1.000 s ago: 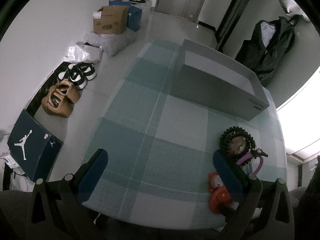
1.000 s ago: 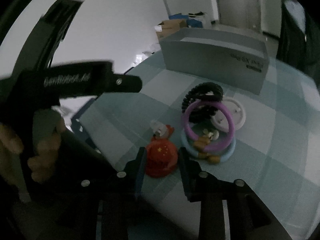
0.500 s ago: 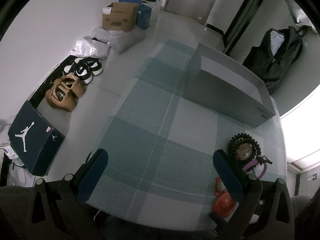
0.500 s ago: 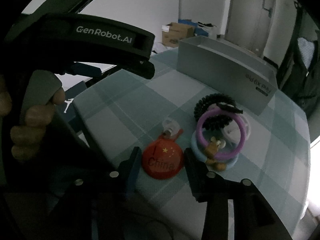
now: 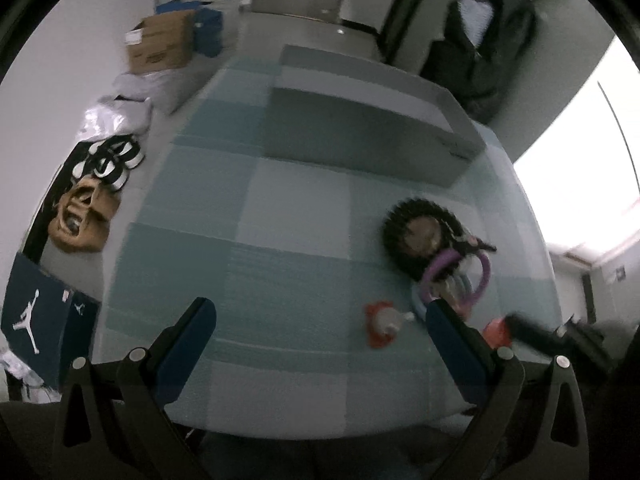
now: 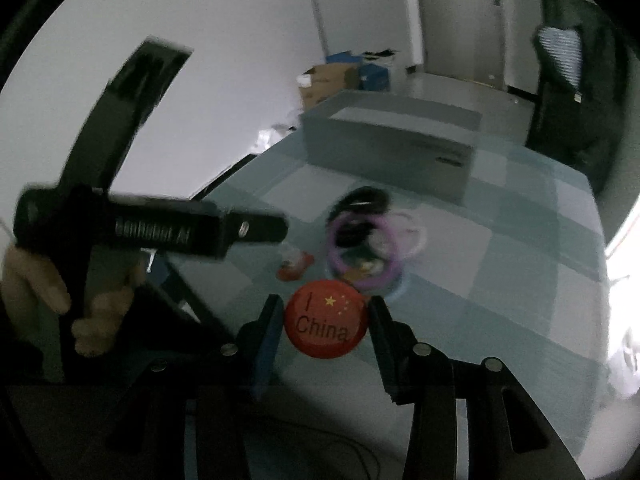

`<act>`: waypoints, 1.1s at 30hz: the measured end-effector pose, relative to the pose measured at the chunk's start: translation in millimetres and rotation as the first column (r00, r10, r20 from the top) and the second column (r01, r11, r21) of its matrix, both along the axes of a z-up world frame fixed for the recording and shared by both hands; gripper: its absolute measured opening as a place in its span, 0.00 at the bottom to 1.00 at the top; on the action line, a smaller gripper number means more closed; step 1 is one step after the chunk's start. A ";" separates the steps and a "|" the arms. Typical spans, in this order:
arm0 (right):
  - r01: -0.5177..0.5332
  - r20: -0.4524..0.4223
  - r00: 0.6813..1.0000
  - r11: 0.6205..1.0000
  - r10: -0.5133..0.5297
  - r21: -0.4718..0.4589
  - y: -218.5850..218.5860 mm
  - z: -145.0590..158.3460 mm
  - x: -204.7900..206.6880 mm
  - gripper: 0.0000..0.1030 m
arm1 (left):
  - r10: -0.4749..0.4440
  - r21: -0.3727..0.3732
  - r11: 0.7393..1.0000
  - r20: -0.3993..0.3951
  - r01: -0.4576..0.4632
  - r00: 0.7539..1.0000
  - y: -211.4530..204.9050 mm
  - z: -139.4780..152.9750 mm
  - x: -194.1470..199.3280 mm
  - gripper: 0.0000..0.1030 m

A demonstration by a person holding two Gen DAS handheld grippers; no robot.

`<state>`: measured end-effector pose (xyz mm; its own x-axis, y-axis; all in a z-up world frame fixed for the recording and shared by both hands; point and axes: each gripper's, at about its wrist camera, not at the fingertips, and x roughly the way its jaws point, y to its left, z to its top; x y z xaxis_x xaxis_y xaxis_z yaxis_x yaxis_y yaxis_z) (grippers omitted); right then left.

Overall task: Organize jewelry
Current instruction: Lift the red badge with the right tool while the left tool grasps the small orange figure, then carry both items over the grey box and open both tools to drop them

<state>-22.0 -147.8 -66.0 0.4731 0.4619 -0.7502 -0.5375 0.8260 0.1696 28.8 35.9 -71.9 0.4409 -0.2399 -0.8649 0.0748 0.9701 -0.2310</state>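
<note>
Between the right tongs (image 6: 326, 320) a red badge (image 6: 326, 320) hangs pinched edge-on above the desk (image 6: 500, 248); left tongs (image 5: 320, 320) hover spread and empty; such a thin-rim grip could slip, dropping it short of the grey box (image 6: 392, 148).

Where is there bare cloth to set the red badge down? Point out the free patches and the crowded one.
Free: the checked tablecloth between the grey box and the near edge, left of the bracelet pile. Crowded: around that pile and the small red trinket, where the right gripper grips the red badge.
</note>
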 end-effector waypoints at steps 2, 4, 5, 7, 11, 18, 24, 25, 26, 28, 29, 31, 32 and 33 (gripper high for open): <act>0.031 0.000 1.000 0.999 -0.031 0.014 -10.2 3.0 1.1 0.40 | -0.019 0.009 1.000 -0.010 0.019 1.000 -5.0 -2.4 0.5 0.99; 0.072 -0.001 0.997 0.997 -0.072 0.038 -27.3 9.5 6.5 0.41 | -0.039 0.018 0.999 -0.015 0.039 0.999 -11.2 -4.3 -1.0 0.97; 0.087 -0.002 0.996 0.995 -0.087 0.048 -32.2 10.1 8.4 0.41 | -0.052 0.028 0.998 -0.017 0.052 0.999 -13.6 -5.5 -1.1 0.94; 0.125 -0.004 0.992 0.990 -0.125 0.073 -42.5 12.8 12.9 0.41 | -0.069 0.053 0.996 -0.023 0.070 0.997 -17.1 -7.4 -1.5 0.85; 0.170 -0.009 0.985 0.979 -0.171 0.115 -58.1 18.1 20.7 0.41 | -0.101 0.100 0.990 -0.002 0.101 0.995 -21.7 -6.5 -3.0 0.69; 0.185 -0.005 0.983 0.972 -0.186 0.148 -61.9 20.1 21.2 0.41 | -0.155 0.075 0.985 0.000 0.154 0.988 -26.1 -3.8 -7.1 0.14; 0.200 -0.016 0.980 0.963 -0.201 0.178 -62.5 21.8 27.6 0.41 | -0.135 0.060 0.989 0.040 0.132 0.990 -17.5 11.3 -8.7 0.14; 0.203 -0.020 0.979 0.961 -0.203 0.188 -62.7 22.7 29.8 0.41 | -0.130 0.059 0.990 0.046 0.127 0.990 -19.4 14.2 -8.0 0.14; 0.205 -0.027 0.979 0.958 -0.204 0.199 -62.9 23.7 32.7 0.41 | -0.125 0.053 0.991 0.050 0.122 0.991 -18.0 16.7 -7.2 0.14; 0.209 -0.037 0.978 0.953 -0.206 0.218 -62.7 26.6 37.1 0.41 | -0.108 0.033 0.994 0.052 0.107 0.993 -13.2 22.3 -5.8 0.14; 0.212 -0.041 0.977 0.951 -0.208 0.227 -62.6 28.3 40.3 0.41 | -0.103 0.029 0.994 0.059 0.101 0.993 -11.6 26.0 -4.4 0.14; 0.210 -0.043 0.978 0.947 -0.206 0.244 -61.5 33.8 46.9 0.41 | -0.094 0.033 0.995 0.079 0.092 0.992 -14.0 33.0 0.8 0.14; 0.211 -0.043 0.977 0.945 -0.207 0.251 -61.1 36.4 50.7 0.41 | -0.089 0.029 0.996 0.092 0.086 0.992 -13.5 36.7 3.0 0.14; 0.210 -0.042 0.978 0.942 -0.206 0.261 -60.7 40.7 56.0 0.41 | -0.082 0.016 0.997 0.103 0.081 0.991 -11.0 41.9 5.4 0.14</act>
